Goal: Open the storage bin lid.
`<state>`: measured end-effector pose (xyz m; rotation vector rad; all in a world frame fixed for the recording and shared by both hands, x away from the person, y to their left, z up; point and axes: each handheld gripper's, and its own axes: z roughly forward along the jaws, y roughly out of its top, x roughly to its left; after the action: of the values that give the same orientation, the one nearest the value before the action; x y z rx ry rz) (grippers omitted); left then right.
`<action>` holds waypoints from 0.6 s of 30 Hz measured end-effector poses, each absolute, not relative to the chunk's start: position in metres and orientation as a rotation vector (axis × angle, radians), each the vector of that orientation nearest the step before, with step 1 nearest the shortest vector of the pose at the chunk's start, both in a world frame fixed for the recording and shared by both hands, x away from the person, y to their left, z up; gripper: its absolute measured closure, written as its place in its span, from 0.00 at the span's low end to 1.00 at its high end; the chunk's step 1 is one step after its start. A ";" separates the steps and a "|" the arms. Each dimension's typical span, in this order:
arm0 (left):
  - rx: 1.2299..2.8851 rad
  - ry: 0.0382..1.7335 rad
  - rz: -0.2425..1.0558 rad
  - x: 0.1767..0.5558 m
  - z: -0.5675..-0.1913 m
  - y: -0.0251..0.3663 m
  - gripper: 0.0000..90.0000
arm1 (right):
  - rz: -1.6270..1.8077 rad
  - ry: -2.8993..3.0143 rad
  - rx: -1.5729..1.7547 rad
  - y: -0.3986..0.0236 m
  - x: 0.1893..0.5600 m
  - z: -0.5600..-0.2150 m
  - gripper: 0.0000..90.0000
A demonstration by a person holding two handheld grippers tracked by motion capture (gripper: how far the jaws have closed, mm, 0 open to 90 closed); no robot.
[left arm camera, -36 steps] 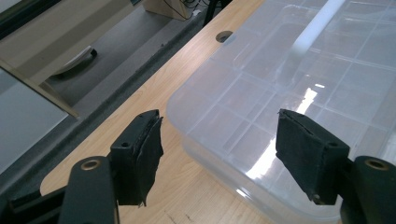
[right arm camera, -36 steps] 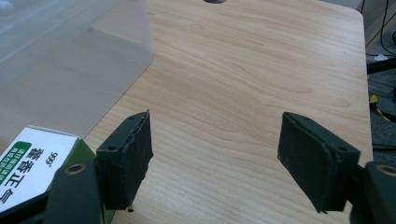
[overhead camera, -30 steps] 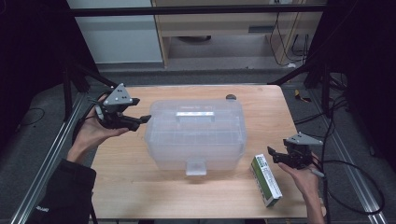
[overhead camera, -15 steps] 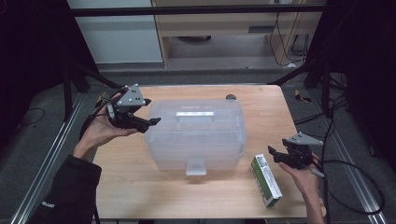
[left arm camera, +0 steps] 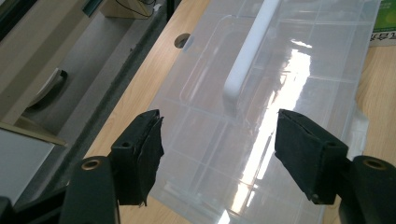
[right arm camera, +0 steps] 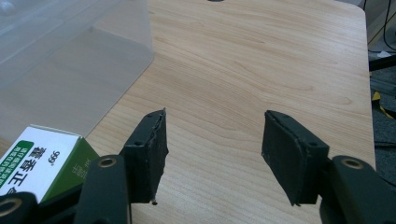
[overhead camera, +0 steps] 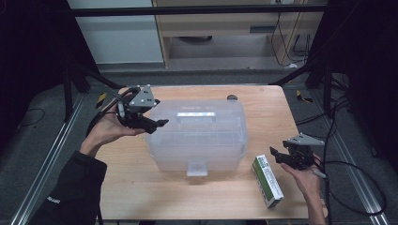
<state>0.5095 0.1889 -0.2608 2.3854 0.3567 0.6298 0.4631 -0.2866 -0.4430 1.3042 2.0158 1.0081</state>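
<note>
Your left claw [overhead camera: 157,125], jaws wide, hovers at the clear box's [overhead camera: 197,136] nine o'clock end (likely lining up on its handle [left arm camera: 250,51]); your right claw [overhead camera: 278,155], narrowing but empty, waits beside the green carton [overhead camera: 267,180] at the tabletop's [overhead camera: 263,112] four o'clock.

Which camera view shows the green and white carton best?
The high view: the whole green and white carton lies on the table. The right gripper view catches one end; the left gripper view a corner.

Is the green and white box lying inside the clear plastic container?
No, the green and white box lies on the table, beside the closed clear plastic container.
</note>
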 end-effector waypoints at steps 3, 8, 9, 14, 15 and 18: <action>2.402 0.334 0.634 0.510 -0.260 0.184 0.35 | 1.008 2.016 1.301 -0.287 0.463 -0.443 0.47; 2.414 0.278 0.633 0.512 -0.258 0.175 0.35 | 1.004 2.011 1.297 -0.286 0.463 -0.443 0.49; 2.418 0.272 0.632 0.512 -0.258 0.173 0.35 | 1.004 2.007 1.287 -0.286 0.463 -0.443 0.50; 2.431 0.246 0.634 0.514 -0.257 0.166 0.35 | 0.997 2.006 1.290 -0.286 0.463 -0.443 0.51; 2.432 0.241 0.631 0.515 -0.257 0.165 0.35 | 0.994 2.008 1.298 -0.286 0.463 -0.443 0.52; 2.446 0.228 0.634 0.516 -0.258 0.161 0.36 | 0.989 2.008 1.314 -0.287 0.463 -0.442 0.53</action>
<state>0.5162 0.1607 -0.2578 2.4462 0.2280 0.6343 0.4628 -0.2875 -0.4418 1.3138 2.0075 0.9892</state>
